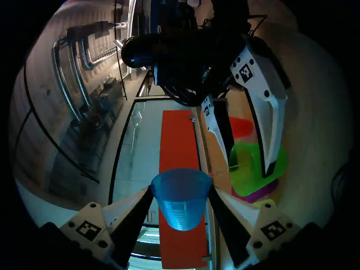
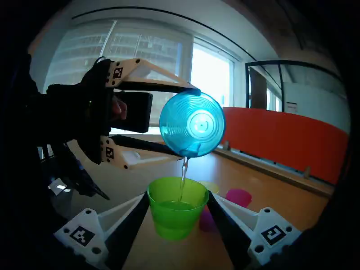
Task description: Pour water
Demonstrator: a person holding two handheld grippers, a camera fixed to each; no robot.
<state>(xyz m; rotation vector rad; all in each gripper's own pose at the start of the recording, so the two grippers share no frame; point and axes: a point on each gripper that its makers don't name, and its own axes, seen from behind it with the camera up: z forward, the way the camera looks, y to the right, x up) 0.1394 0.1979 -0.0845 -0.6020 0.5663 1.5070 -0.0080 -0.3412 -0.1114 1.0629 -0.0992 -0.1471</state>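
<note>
The left hand-held gripper (image 1: 181,192) clamps the blue cup (image 1: 182,208) tipped over so its water stream (image 2: 183,173) falls into the green cup (image 2: 176,216), which the right hand-held gripper (image 2: 177,197) grips upright just beneath, above the bench (image 2: 270,189), seemingly part-filled

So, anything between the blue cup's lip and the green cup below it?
Nothing visible. The water stream drops from the blue cup straight into the open green cup; the pink cup sits behind, off the path.
</note>
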